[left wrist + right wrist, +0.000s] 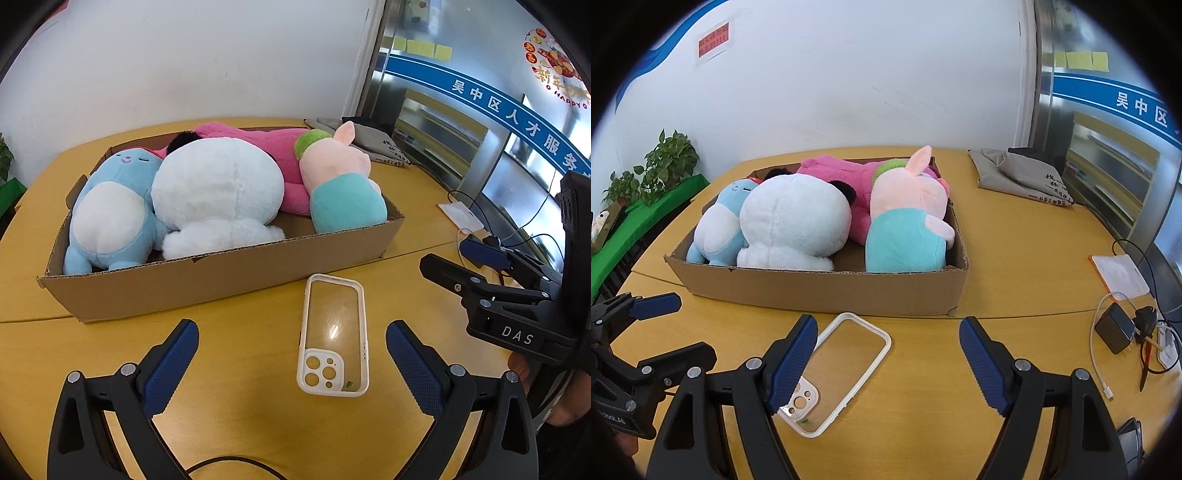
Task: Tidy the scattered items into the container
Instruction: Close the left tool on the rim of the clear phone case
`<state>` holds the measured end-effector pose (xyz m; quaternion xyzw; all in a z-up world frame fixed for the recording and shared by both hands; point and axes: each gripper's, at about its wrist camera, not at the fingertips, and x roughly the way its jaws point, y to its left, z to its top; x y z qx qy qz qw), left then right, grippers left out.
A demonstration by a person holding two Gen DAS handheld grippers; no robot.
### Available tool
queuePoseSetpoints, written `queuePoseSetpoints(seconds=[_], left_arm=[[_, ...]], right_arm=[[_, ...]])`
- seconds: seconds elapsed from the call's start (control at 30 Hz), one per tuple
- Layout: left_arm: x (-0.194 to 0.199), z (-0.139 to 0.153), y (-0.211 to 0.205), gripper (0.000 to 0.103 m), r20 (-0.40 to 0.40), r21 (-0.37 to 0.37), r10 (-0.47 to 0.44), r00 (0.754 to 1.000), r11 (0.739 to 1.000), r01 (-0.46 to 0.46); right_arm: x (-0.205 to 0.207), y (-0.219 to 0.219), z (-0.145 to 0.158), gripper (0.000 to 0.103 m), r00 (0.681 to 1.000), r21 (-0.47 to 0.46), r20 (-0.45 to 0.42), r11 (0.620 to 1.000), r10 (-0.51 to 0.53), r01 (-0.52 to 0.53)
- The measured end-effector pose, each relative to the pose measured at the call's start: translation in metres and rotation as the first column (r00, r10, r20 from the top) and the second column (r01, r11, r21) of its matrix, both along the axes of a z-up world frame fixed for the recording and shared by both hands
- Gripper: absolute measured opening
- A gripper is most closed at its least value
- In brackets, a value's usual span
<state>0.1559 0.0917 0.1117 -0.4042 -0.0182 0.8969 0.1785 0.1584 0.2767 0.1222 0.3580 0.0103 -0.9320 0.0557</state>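
A cardboard box (229, 273) (827, 288) on the yellow table holds several plush toys: a blue one (110, 206) (720, 221), a white panda (218, 188) (798, 218), a pink one (273, 147) (849, 166) and a pink pig in a teal shirt (340, 184) (905, 236). A clear phone case with a white rim (334, 332) (842, 369) lies flat in front of the box. My left gripper (291, 369) is open and empty, with the case between its fingers. My right gripper (888, 365) is open and empty, just right of the case.
A grey cloth bag (1023, 173) (373, 144) lies at the back right. A white card (1119, 273), a black charger (1113, 332) and cables (1100, 354) lie at the right edge. Potted plants (661, 162) stand left of the table.
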Motion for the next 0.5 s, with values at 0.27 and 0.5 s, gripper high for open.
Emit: queuePoseSetpoints(seconds=[0.27,0.5], left_arm=[[-0.002,-0.005,0.006,0.103,0.015,0.010,-0.015,1.000,1.000,0.015],[-0.004,-0.014,0.002,0.102,0.052,0.023,-0.031,0.998,0.999,0.030]], right_arm=[[-0.001,0.005,-0.004,0.079,1.000,0.003,0.006,1.000,-0.013,0.013],[0.001,0.013,-0.019,0.079,0.999,-0.041,0.041,0.999,-0.020,0.022]])
